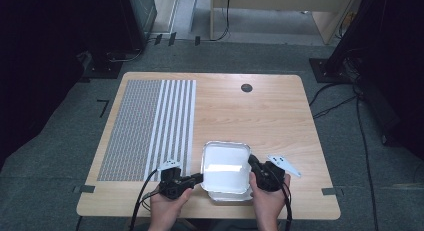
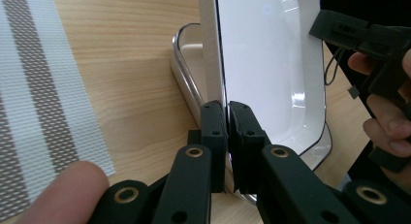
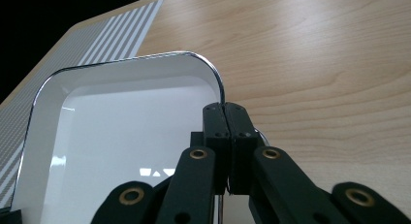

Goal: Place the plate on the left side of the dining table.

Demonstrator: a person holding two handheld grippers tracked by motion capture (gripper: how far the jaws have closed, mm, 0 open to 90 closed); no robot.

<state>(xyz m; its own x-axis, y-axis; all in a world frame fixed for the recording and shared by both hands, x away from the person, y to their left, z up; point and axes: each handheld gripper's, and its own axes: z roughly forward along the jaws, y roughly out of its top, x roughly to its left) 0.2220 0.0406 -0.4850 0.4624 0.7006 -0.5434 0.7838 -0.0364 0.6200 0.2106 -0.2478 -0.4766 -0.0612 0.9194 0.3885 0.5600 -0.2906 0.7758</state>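
Observation:
A white tray [image 1: 225,163] with a shiny rim is held tilted between my two grippers near the table's front edge. My left gripper [image 1: 199,178] is shut on its left rim; in the left gripper view the jaws [image 2: 228,107] pinch the thin edge of the tray [image 2: 271,64]. My right gripper [image 1: 251,162] is shut on the opposite rim, and its own view has the jaws [image 3: 225,107] closed over the tray's [image 3: 121,122] corner edge. A second white tray [image 1: 231,195] lies on the table beneath the first, its rim [image 2: 186,59] showing under the lifted one.
A grey and white striped mat [image 1: 150,126] covers the left part of the wooden table [image 1: 270,116]. A small black round cap [image 1: 246,87] sits in the tabletop at the far side. Cables trail from both grippers off the front edge.

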